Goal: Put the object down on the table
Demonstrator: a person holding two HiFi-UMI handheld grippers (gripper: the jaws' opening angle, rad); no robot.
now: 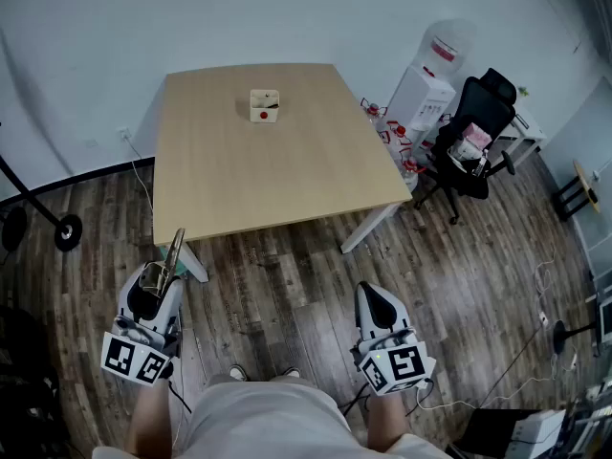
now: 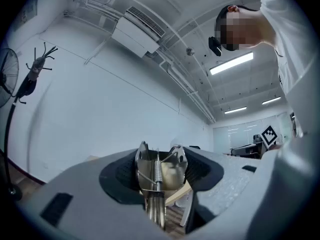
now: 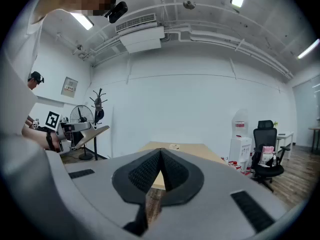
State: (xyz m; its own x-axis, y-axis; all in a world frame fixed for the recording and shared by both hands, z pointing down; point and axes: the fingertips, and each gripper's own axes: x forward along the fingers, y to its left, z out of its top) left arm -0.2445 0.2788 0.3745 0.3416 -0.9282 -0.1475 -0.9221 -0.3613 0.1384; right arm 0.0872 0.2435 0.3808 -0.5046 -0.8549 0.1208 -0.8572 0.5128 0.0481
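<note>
the left gripper has its jaws clamped on the hinge end of the shiny metal spring tongs. their long axis points ahead toward the near left corner of the pale wooden surface, well apart. the right gripper has its jaws pressed together, empty.

Even, bright light from ceiling strip lights; fisheye edges darken.
</note>
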